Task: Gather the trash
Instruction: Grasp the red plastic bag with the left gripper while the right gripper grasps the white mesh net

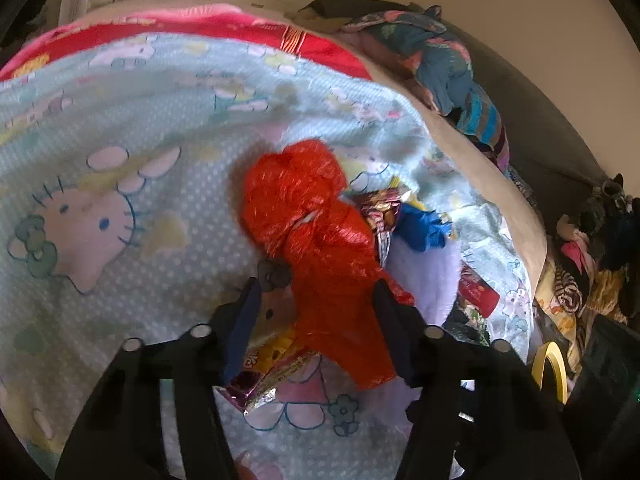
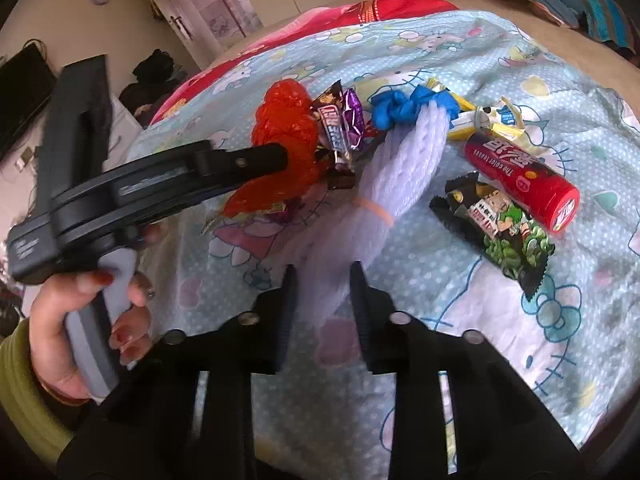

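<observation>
A crumpled red plastic bag lies on the Hello Kitty bedsheet. My left gripper straddles its lower end: the right finger touches it, and sheet shows between it and the left finger. A shiny foil wrapper lies under that gripper. My right gripper is shut on the near end of a pale lilac pleated bundle tied with an orange band. Beyond it lie candy bar wrappers, a blue crumpled bag, a red tube and a black-and-green snack packet.
A hand in a green sleeve holds the left gripper's handle at the left of the right wrist view. Piled clothes lie at the bed's far right. A yellow tape roll and soft toys sit off the bed's right edge.
</observation>
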The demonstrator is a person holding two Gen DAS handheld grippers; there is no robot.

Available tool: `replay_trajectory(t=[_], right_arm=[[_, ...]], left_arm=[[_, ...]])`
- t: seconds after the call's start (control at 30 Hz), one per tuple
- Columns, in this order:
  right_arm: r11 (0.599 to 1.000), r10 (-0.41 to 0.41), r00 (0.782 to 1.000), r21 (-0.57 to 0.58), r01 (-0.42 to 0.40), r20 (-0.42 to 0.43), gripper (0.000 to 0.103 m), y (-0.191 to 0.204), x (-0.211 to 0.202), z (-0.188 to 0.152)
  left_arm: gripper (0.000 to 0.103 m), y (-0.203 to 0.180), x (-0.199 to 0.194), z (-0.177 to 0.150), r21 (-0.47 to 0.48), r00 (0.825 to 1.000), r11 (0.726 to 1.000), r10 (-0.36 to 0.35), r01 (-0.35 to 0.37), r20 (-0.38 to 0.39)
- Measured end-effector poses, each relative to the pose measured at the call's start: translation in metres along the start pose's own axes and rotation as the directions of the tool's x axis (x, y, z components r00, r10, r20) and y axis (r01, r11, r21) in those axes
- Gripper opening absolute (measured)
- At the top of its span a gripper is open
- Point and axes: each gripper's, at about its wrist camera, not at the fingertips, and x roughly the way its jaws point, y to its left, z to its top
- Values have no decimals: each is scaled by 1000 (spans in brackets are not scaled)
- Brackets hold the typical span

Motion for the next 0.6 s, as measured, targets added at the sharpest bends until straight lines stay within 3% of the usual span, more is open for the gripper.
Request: replay_trajectory(t=[0.1,0.13,0.27,0.6], right_arm=[[1000,1,1000,9,-1,11,11,-1,-5,-6],[1000,0,1000,16,-1,15,10,-2,-7,-8],[999,-7,999,39,6,43,10,-5,-18,-18],[999,-35,993,-4,36,109,9,1,-42,-33]], left_arm=[[38,1,4,-4,-16,1000,1000,-10,10,-11],[30,0,3,-4,-17,1000,1000,-15,15,-11],[19,-3,-2,-6,-9,999,999,-35,35,5],[12,-7,-33,-12,-13,991,994,-111,112,70]])
